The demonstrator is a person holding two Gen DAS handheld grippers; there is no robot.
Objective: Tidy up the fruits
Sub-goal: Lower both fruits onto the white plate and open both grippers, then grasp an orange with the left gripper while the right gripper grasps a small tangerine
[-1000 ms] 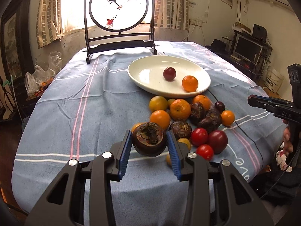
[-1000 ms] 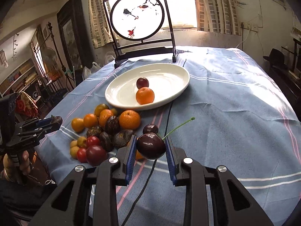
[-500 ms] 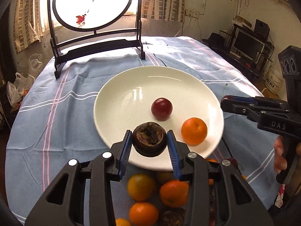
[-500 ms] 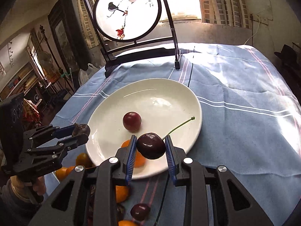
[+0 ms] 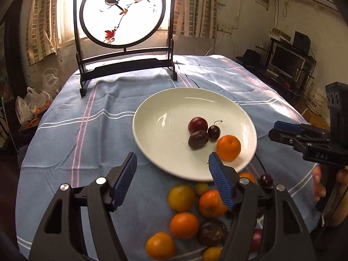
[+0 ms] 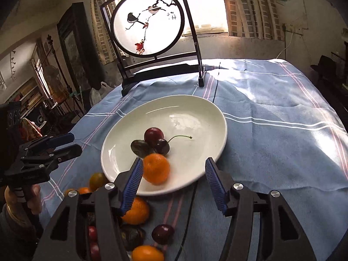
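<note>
Blue striped cloth [image 5: 65,134] covers the round table, with a bird-painted screen [image 5: 122,15] standing at the far edge before the window. Both grippers have released their loads within the last second: the dark brown fruit [image 5: 198,138] formerly clamped in the left gripper [image 5: 173,165] and the stemmed cherry [image 5: 214,131] formerly clamped in the right gripper [image 6: 174,170] now lie on the white plate [image 5: 165,106]. They rest touching the red plum [image 5: 197,125], with the orange [image 5: 228,148] just beside them toward the near rim. Jaws of both grippers stand wide apart and hold nothing. Each gripper hangs over the near rim of the plate. Plate count is now four; the loose pile [image 5: 184,215] on the cloth below the rim remains to be transferred, so the task is judged to be at an early stage. The next cycle presumably calls for lowering each gripper onto a fruit in that pile.
</note>
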